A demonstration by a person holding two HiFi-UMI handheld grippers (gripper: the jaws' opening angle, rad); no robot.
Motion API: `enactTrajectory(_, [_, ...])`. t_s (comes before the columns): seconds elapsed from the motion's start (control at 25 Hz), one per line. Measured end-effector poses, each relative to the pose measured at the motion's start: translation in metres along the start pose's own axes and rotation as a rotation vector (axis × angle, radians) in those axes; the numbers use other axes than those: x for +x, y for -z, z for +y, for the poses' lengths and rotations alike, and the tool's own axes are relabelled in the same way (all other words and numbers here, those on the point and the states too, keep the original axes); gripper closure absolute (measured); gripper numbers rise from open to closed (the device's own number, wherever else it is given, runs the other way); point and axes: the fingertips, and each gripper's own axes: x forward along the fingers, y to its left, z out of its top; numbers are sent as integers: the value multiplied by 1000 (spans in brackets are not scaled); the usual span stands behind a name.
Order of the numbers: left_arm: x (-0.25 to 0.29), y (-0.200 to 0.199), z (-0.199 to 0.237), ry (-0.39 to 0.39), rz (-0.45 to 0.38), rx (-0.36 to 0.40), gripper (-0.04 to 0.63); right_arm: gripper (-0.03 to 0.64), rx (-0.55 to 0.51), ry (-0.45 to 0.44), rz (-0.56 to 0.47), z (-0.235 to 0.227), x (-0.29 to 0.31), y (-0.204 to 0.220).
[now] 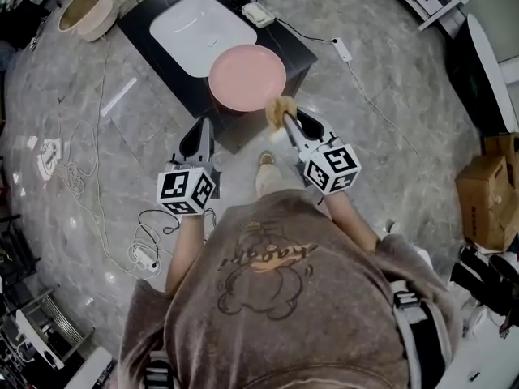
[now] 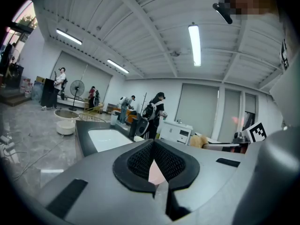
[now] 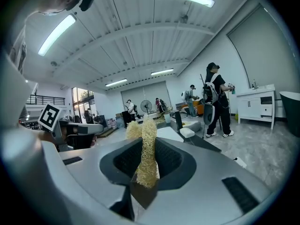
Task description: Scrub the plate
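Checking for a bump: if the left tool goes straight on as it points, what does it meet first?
Most likely the pink plate on the black table, seen straight ahead of the left tool; depth is unclear.

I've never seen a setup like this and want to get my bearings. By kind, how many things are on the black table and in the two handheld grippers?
Pink plate: 1
White tray: 1
Small white box: 1
Yellow scrubber, clamped in the right gripper: 1
Total: 4; the left gripper is shut and holds nothing.
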Motion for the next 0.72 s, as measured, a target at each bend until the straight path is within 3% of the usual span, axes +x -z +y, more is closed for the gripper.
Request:
enactTrajectory(0.48, [89, -31, 43, -143, -32, -34, 578, 537, -30, -132, 36, -73, 102, -38])
enactTrajectory(0.72, [115, -38, 59, -132, -15, -26, 578, 537, -17, -138, 40, -80, 132, -45])
